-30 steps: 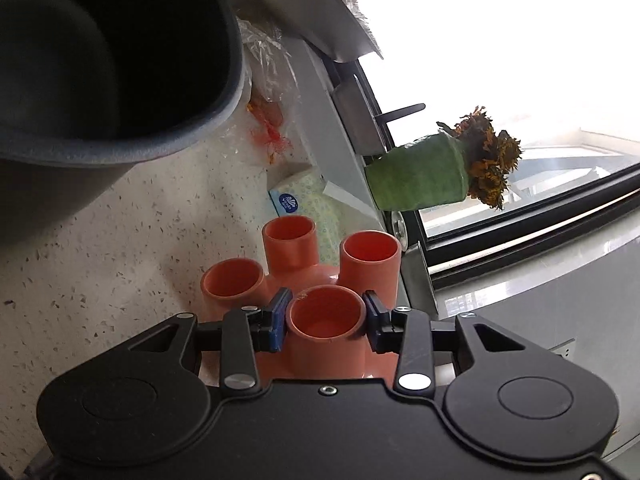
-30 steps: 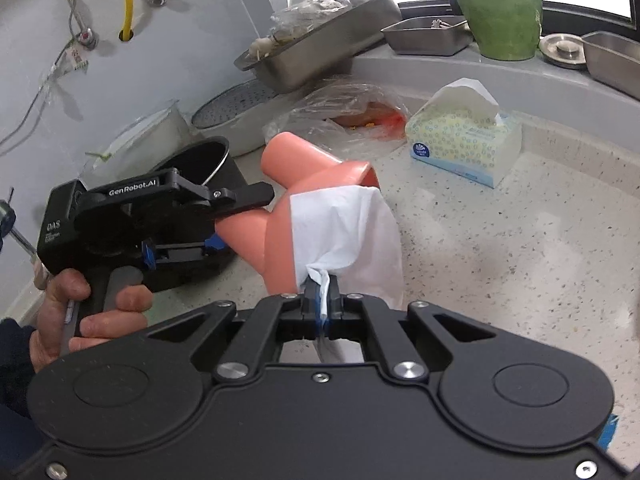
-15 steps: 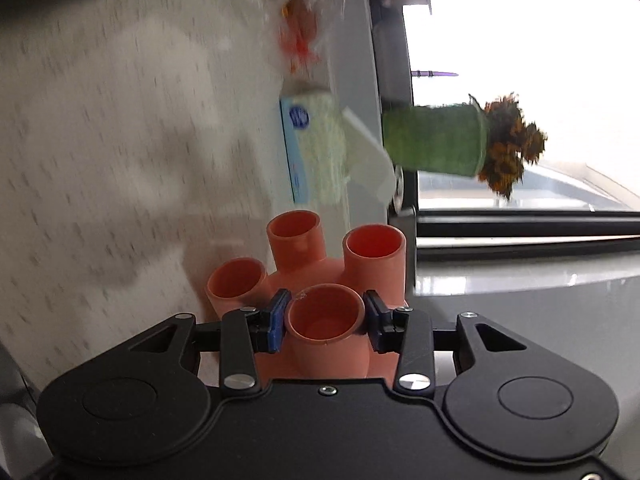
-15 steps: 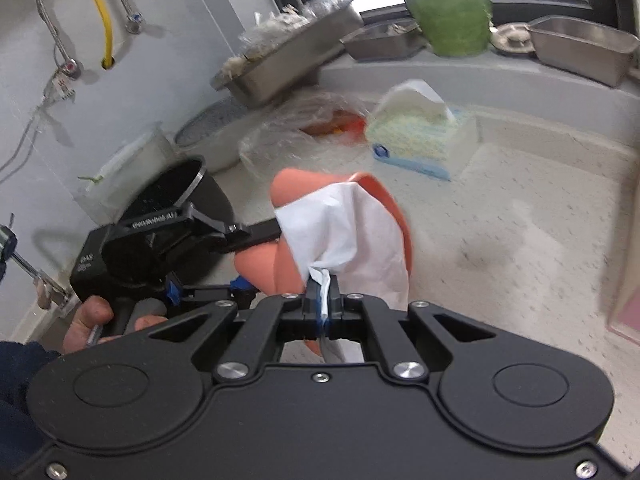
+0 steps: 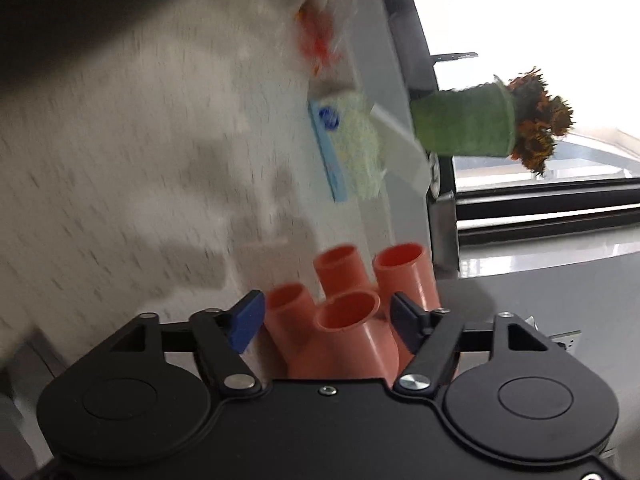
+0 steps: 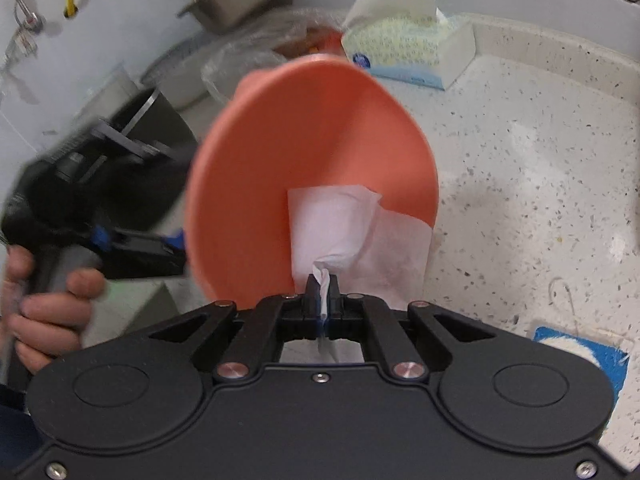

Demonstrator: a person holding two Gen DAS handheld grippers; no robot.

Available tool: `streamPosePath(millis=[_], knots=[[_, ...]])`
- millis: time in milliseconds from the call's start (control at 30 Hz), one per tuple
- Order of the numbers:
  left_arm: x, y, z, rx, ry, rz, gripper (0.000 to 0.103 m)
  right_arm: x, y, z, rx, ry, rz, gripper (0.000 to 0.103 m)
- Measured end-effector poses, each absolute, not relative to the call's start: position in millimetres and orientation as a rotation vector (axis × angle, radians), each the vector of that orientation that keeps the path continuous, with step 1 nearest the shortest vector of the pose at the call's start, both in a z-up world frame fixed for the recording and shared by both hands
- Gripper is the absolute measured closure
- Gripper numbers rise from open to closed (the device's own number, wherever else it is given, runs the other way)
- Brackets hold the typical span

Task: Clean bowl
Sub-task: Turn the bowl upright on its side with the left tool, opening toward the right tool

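The orange bowl [image 6: 312,168] has several tube legs [image 5: 348,312] on its underside. In the left wrist view my left gripper [image 5: 326,316] is open, its blue pads apart on either side of the legs and not pressing them. In the right wrist view the bowl's hollow faces the camera, tilted. My right gripper [image 6: 322,288] is shut on a white tissue [image 6: 340,232] that lies against the lower inside of the bowl and hangs over its rim. The left gripper [image 6: 132,248] and a hand show at the left of that view.
A tissue box [image 6: 408,52] stands on the speckled counter [image 6: 520,152] near the back ledge. A green flower pot [image 5: 464,120] sits on the windowsill. A black pot [image 6: 152,128] and steel trays are at the back left. A blue sponge [image 6: 580,356] lies at the right.
My left gripper's jaws have opened off the bowl's leg. The bowl has turned so its hollow faces the right wrist camera. The tissue now lies inside the bowl.
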State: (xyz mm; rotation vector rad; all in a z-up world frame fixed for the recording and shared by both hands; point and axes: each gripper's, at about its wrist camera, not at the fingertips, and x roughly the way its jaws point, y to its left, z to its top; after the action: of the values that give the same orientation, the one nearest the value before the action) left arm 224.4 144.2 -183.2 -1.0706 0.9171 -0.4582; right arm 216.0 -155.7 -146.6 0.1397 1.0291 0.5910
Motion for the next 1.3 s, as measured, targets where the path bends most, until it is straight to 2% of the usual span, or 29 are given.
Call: streamPosePath(millis=[100,233,367,467,600,867,933,1067,1100,1200,1233,1300], knots=[[213.6,143.9,-138.7,-0.768,0.817,-0.487,0.031,217.0,-152.2,-150.0,0.119,1.038,0.577,0.100],[185.9,98.9,-85.1,-0.244,0.653,-0.578,0.030,215.6,-150.0,-151.3,0.106,1.040,0.574,0.100],[160.7,51.6,-74.4,0.077,0.583,-0.652,0.027,215.8,-148.9,-148.3,0.104,1.029,0.565,0.100],[153.4,34.7,-77.0,0.130,0.617,-0.669,0.024,216.3,-147.4,-145.6,0.096,1.021,0.551,0.100],[152.2,21.2,-79.4,0.160,0.645,-0.614,0.013,215.1,-144.8,-143.5,0.083,1.006,0.534,0.100],[156.5,19.0,-100.8,0.134,0.765,-0.453,0.016,215.5,-144.5,-144.2,0.105,1.000,0.530,0.100],[160.2,20.1,-104.9,0.127,0.758,-0.472,0.025,215.8,-147.1,-145.5,0.118,1.003,0.530,0.100],[176.2,16.1,-117.0,0.160,0.755,-0.560,0.030,216.9,-154.8,-147.6,0.151,1.014,0.534,0.100],[174.7,13.1,-117.9,0.195,0.736,-0.570,0.039,216.6,-155.6,-147.6,0.148,1.012,0.536,0.100],[172.0,3.6,-118.1,0.291,0.661,-0.523,0.082,212.9,-154.1,-145.6,0.120,0.997,0.528,0.100],[174.7,3.9,-117.7,0.289,0.650,-0.481,0.089,210.6,-154.1,-143.3,0.123,0.985,0.537,0.101],[182.2,11.1,-119.4,0.226,0.676,-0.462,0.091,204.4,-153.1,-135.3,0.113,0.948,0.537,0.101]])
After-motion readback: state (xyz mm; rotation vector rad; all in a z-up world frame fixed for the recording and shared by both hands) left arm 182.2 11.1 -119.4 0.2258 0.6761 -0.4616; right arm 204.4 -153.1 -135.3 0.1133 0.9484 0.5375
